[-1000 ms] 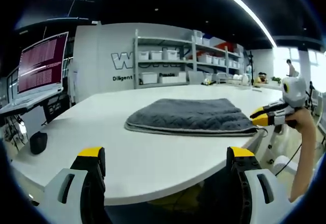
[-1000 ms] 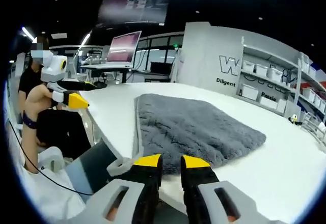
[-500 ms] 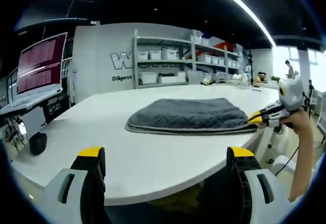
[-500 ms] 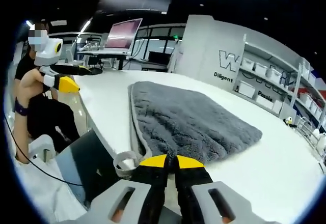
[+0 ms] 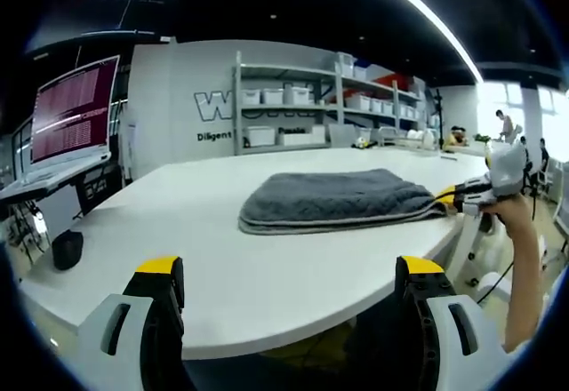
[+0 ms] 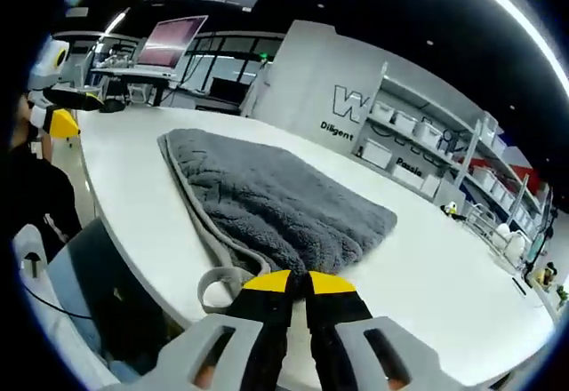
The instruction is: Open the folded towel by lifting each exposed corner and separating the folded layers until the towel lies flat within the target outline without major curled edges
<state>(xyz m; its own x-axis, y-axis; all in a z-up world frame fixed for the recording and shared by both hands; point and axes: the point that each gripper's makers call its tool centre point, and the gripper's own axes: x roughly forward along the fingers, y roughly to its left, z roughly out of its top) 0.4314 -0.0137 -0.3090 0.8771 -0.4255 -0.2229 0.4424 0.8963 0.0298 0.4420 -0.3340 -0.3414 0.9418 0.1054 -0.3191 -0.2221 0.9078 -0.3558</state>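
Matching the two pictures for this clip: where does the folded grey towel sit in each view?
Left gripper view: the towel lies mid-frame on the white table, with the right gripper at its right end.
Right gripper view: the towel runs from upper left down to the closed jaws at bottom centre.
Shared landmark: the shelving unit beside the wall lettering.

1. Bare white table (image 5: 178, 222) lies open near and left of the folded towel (image 5: 338, 200).
2. Far left edge: a small dark object (image 5: 67, 249).
3. Right gripper (image 5: 458, 200) crowds the towel's right corner.
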